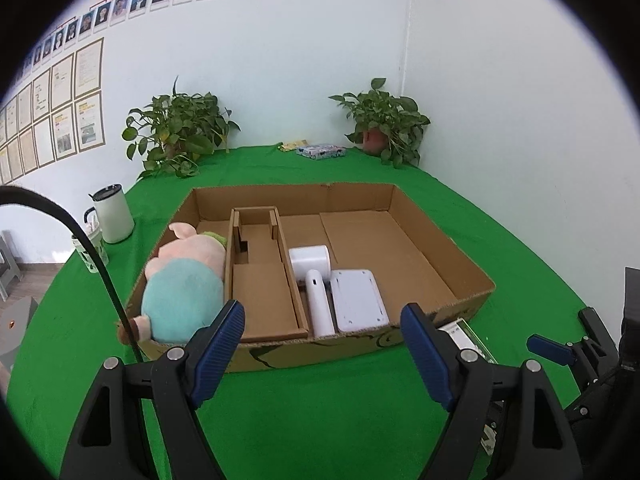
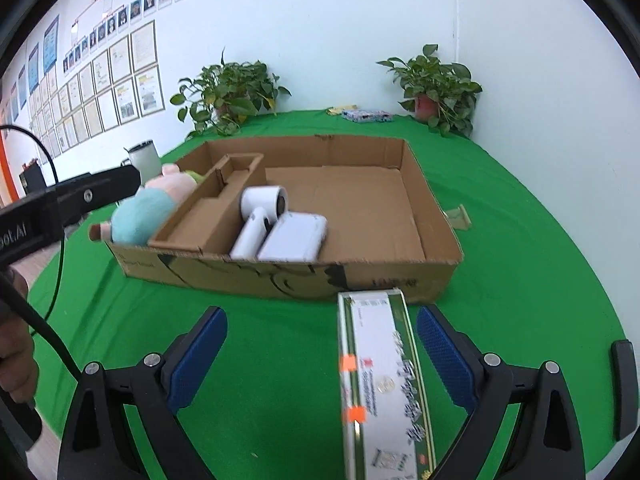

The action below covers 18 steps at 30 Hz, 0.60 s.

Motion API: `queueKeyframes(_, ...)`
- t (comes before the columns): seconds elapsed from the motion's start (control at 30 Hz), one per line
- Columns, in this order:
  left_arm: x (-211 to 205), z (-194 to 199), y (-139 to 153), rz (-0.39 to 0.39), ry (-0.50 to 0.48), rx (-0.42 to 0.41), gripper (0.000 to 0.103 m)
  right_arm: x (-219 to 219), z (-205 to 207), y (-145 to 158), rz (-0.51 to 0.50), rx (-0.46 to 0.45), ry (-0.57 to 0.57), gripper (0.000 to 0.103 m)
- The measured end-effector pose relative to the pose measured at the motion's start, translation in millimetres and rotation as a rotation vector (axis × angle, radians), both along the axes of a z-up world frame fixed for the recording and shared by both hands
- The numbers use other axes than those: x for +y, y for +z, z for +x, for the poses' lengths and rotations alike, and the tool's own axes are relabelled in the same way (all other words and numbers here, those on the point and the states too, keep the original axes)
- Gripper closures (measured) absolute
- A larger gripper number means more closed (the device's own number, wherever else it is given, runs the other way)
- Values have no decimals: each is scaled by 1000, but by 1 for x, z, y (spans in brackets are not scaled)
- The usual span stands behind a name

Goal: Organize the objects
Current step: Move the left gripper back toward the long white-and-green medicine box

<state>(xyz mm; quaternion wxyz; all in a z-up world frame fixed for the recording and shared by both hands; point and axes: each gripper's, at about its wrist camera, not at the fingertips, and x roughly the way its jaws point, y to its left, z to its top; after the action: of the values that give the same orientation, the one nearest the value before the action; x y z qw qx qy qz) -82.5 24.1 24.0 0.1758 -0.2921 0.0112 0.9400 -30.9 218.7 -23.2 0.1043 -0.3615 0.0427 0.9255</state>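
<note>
Both my grippers gape empty; my right gripper (image 2: pixel 322 354) straddles the green-edged box (image 2: pixel 380 380) off-centre, so closing may skew it.

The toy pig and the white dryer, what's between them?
A cardboard insert sits between the pig and dryer in the left wrist view.

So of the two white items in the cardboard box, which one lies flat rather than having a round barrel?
The white rectangular device, right of the hair dryer; it is a flat slab, whereas the dryer has a cylinder head and handle.
</note>
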Motion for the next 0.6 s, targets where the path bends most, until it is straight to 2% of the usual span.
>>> queueKeyframes(0.1, 4, 7, -24, 3, -48, -72, 23, 18, 23, -25, 0, -56, -34, 7)
queueKeyframes(0.23, 7, 8, -55, 22, -58, -186, 23, 52, 45, -53, -46, -115, -124, 7)
queueKeyframes(0.37, 7, 10, -66, 39, -68, -239, 23, 50, 45, -70, -97, -121, -71, 7)
queueKeyframes(0.43, 4, 12, -65, 41, -67, -238, 23, 44, 41, -75, -102, -131, -45, 14)
queueKeyframes(0.47, 1, 13, -63, 46, -65, -239, 23, 37, 38, -77, -113, -141, -12, 28)
queueKeyframes(0.53, -4, 13, -63, 62, -64, -244, 23, 24, 33, -80, -98, -171, 19, 47)
queueKeyframes(0.6, -9, 13, -62, 90, -66, -261, 23, 6, 27, -84, -93, -201, 57, 56)
